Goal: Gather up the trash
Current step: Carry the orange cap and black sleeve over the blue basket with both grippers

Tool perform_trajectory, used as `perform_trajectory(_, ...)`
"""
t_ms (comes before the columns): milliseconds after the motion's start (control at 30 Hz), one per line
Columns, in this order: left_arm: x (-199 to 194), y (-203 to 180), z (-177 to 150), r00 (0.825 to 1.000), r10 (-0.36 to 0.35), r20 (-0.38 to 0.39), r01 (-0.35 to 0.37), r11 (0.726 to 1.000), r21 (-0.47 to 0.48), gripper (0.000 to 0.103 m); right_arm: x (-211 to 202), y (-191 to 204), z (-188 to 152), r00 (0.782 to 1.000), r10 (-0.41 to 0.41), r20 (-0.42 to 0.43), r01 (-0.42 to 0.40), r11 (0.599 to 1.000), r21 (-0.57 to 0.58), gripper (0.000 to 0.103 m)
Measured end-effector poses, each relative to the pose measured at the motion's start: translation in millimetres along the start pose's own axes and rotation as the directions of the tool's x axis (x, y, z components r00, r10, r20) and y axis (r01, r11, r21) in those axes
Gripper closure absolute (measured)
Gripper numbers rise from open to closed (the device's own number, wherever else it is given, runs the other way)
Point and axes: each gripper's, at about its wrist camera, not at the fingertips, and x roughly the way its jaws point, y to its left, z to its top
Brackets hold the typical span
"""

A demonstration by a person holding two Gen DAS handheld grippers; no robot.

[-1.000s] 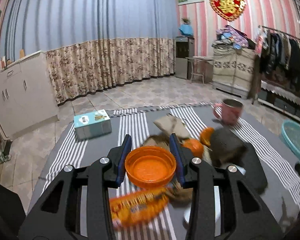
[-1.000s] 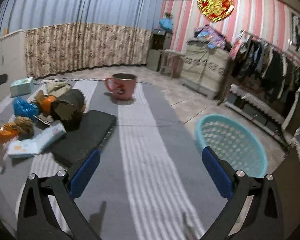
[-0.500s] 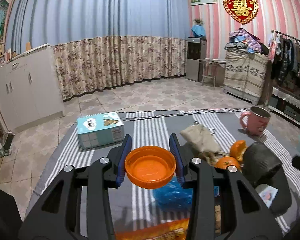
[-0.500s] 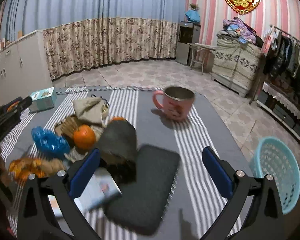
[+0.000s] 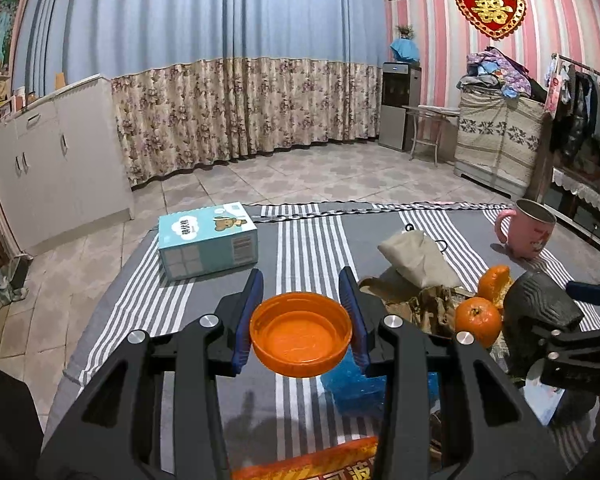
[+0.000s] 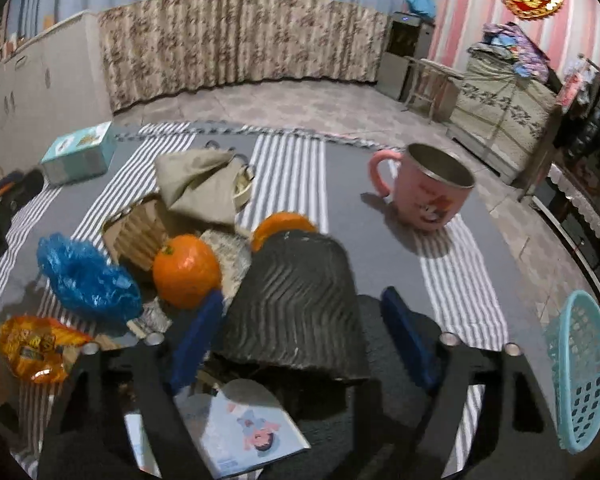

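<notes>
From the left wrist, the left gripper [image 5: 301, 320] pinches an orange lid [image 5: 300, 335] by its rim, held above the striped counter [image 5: 308, 240] — the trash pile lies ahead and to its right. From the right wrist, the right gripper [image 6: 300, 332] stands spread around a dark ribbed wrapper [image 6: 296, 300], not touching on the right side, its long axis running away from the camera — the blue basket [image 6: 580, 372] sits well off right, so this arm is nearer it.
</notes>
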Motion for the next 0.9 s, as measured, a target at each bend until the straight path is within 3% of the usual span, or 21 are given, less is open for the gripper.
perform_trajectory(233,6,-8,-6,1.0,0.013,-0.015,-0.012,0.999,0.03,0.065,-15,-9,-3,0.997,0.033,0.063,-0.034,0.999,0.02,0.034)
perform_trajectory(367,6,-12,-6,0.998,0.065,0.003,-0.065,0.996,0.061,0.065,-42,-31,-5,0.991,0.019,0.135,-0.022,1.0,0.021,0.034)
perform_trajectory(467,2,-13,1,0.998,0.068,-0.003,-0.067,0.996,0.057,0.065,-68,-63,-10,0.982,-0.037,0.186,0.035,0.999,0.014,0.034)
perform_trajectory(633,-11,-20,23,0.998,0.05,-0.029,-0.049,0.998,0.032,0.065,-96,-123,-11,0.977,-0.08,0.197,0.067,0.995,0.073,0.034)
perform_trajectory(767,-31,-37,36,0.999,0.034,0.006,-0.034,0.999,0.04,0.065,-111,-156,-18,0.969,-0.13,0.21,0.118,0.99,0.072,0.034)
perform_trajectory(900,-44,-61,42,1.0,0.019,0.014,-0.019,0.999,0.039,0.065,-120,-200,-34,0.965,-0.164,0.205,0.136,0.98,0.146,0.034)
